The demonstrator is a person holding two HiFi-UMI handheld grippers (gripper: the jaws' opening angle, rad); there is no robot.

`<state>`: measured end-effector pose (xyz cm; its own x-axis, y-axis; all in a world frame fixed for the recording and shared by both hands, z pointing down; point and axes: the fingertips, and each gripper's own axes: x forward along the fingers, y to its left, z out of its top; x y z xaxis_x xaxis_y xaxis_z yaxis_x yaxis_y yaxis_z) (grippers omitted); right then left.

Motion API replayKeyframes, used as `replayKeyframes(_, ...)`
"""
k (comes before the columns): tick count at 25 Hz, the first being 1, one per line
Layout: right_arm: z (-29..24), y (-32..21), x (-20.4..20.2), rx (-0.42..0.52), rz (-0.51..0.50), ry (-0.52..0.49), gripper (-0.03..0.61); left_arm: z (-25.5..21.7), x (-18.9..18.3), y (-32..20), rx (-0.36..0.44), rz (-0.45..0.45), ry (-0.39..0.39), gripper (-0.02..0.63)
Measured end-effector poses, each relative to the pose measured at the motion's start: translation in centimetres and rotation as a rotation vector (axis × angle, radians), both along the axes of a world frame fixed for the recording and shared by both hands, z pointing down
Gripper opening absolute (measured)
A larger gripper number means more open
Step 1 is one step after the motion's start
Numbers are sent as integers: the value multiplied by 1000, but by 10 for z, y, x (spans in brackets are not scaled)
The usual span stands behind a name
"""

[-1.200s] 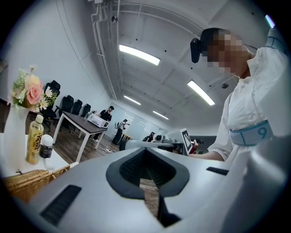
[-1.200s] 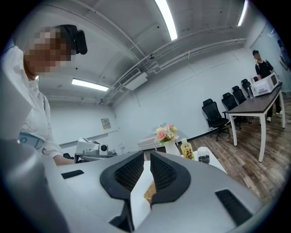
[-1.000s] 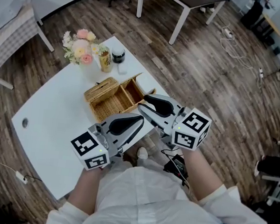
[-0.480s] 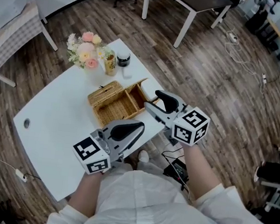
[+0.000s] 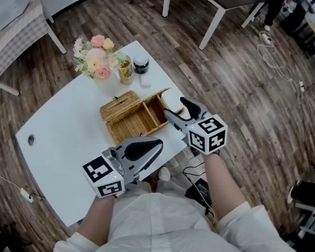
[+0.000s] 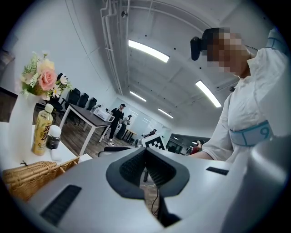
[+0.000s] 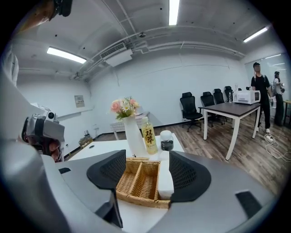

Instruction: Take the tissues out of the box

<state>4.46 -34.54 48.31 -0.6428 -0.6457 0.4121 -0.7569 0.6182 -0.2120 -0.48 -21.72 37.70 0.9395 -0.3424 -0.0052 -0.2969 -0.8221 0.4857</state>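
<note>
In the right gripper view, my right gripper [image 7: 146,157] has its jaws wide and opening. Between them I see the basket [image 7: 138,179]. The tissues [image 7: 165,179] stand upright at its right edge, just beside the right pad; inside or outside the rim, I cannot tell. The head view gives only a small white patch there, half covered by the jaws. The left gripper [image 6: 145,152] is closed on nothing, held near the table [image 5: 60,140] edge. Beyond the basket stand flowers [image 5: 95,56], a bottle [image 5: 125,71] and a jar [image 5: 140,65].
</note>
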Motion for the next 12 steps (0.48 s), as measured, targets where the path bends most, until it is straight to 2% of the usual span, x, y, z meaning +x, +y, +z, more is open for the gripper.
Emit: replayKeyframes(12, 49, -23, 8, -81, 13, 112, 318, 11, 4, -17, -30, 6, -15, 2)
